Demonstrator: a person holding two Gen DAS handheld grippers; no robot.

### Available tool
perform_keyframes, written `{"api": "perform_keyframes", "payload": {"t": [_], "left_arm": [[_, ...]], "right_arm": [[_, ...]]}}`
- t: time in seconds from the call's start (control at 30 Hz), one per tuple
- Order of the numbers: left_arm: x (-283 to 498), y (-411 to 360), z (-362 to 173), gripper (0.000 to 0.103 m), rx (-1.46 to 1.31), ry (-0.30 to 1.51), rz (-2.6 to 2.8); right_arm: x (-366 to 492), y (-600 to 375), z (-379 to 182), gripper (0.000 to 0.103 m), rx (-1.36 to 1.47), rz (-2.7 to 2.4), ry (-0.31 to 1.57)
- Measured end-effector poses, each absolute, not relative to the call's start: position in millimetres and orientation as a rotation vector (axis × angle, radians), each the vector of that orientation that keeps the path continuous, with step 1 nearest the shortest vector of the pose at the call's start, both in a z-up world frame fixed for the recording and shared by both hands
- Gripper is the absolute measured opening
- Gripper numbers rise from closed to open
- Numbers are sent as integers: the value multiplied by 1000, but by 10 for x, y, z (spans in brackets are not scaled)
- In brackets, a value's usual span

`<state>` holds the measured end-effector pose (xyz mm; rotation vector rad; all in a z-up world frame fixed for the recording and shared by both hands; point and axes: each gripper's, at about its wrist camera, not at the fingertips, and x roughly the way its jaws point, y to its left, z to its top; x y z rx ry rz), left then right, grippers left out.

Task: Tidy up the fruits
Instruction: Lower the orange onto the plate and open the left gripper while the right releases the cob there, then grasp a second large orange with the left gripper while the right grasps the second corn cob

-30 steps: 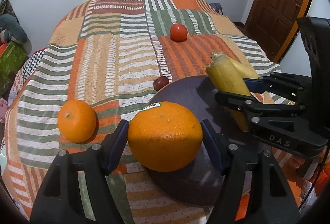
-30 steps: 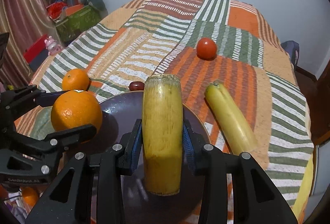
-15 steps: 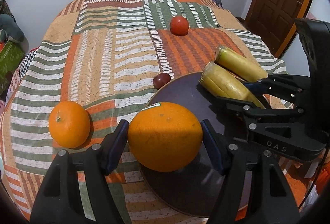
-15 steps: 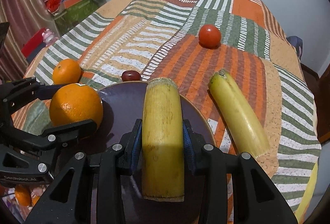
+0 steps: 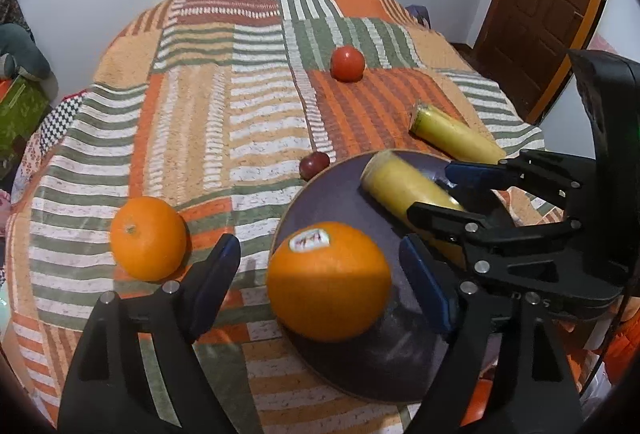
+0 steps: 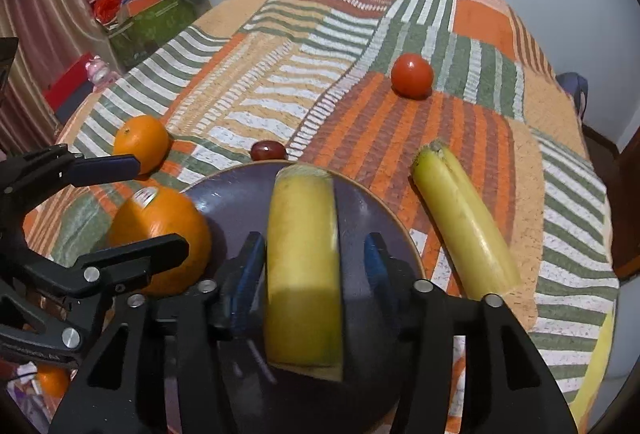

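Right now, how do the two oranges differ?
The big orange lies on the dark plate between the open left tongs; the small orange lies on the striped cloth, outside the tongs. The big orange carries a white sticker, while the small orange shows a bare stem dimple. Both are round, orange and free of any grip.

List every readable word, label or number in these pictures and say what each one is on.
Sticker on the large orange on the plate: red marks on white, too blurred to read.
Raised letters on the right gripper body, seen in the left wrist view: partly hidden, only "S" is legible.
Print low on the left gripper body, seen in the right wrist view: too small to read.
Nothing else carries text.
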<state>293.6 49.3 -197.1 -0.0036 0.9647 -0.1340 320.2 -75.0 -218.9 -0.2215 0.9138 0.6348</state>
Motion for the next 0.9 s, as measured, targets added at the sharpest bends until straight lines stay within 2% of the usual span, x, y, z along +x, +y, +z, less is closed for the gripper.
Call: {"api": "perform_keyframes", "payload": {"t": [0.17,0.3,0.5,0.9], "left_arm": [[2806,619,-1785,82,-9,915,-98],[2713,804,-1673,82,-20,884,-48],[2663,1123,-1608,82,-48,868,28],[2891,1605,-1923,82,-78,934,136]], "right_arm": [[3139,-824,-2022,50,-199,629,879],[3082,-947,-1865,56,-190,603,832],[3117,-1145,-1778,57,-184,551,803],[3509,-1419,-2017,57,-160,454,861]]}}
